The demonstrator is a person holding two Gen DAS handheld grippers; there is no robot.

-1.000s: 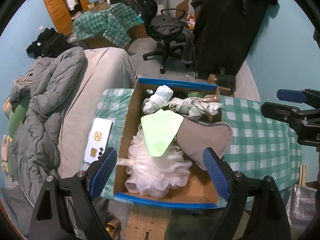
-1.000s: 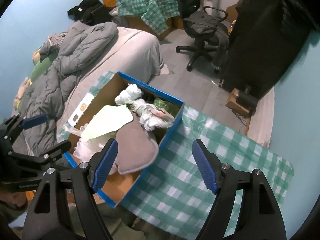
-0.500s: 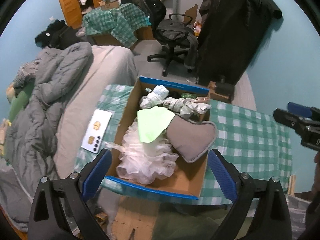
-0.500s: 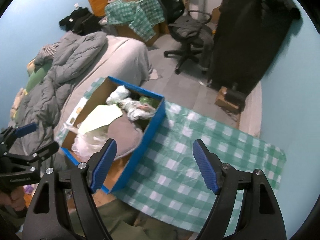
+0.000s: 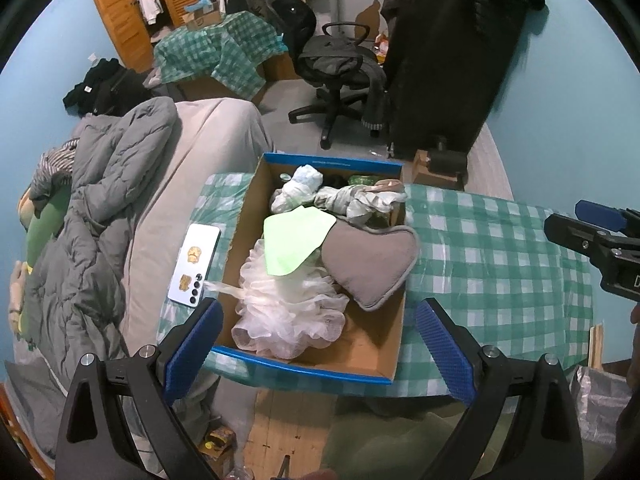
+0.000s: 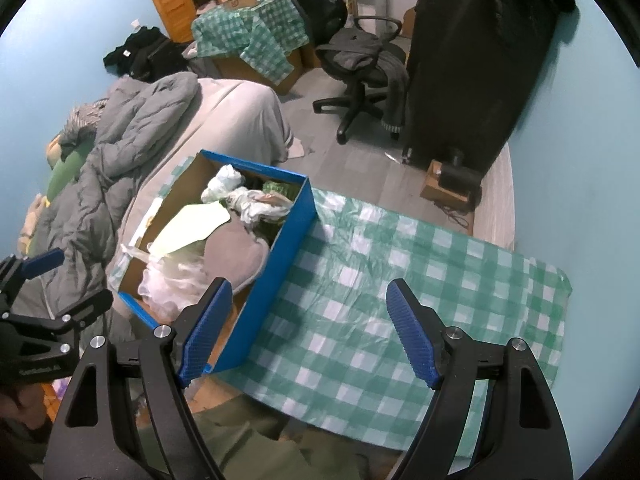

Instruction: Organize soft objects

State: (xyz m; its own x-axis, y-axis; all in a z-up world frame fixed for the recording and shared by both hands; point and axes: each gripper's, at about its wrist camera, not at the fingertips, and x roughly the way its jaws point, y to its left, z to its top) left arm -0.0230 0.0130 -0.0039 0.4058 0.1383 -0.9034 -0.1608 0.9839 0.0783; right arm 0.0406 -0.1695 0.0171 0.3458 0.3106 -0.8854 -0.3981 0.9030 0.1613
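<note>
Walls: light blue [image 5: 560, 92], both frame sides.
Floor: grey [image 5: 288, 136], centre.
Office chair [image 5: 340, 76]: upper centre.
Bed [image 5: 200, 152]: left.
Wooden wardrobe [image 5: 120, 16]: upper left.

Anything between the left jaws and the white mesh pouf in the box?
Nothing visible. The left gripper hangs open over the box's near edge, with the white mesh pouf exposed below. The light green sheet covers only its far part.
</note>
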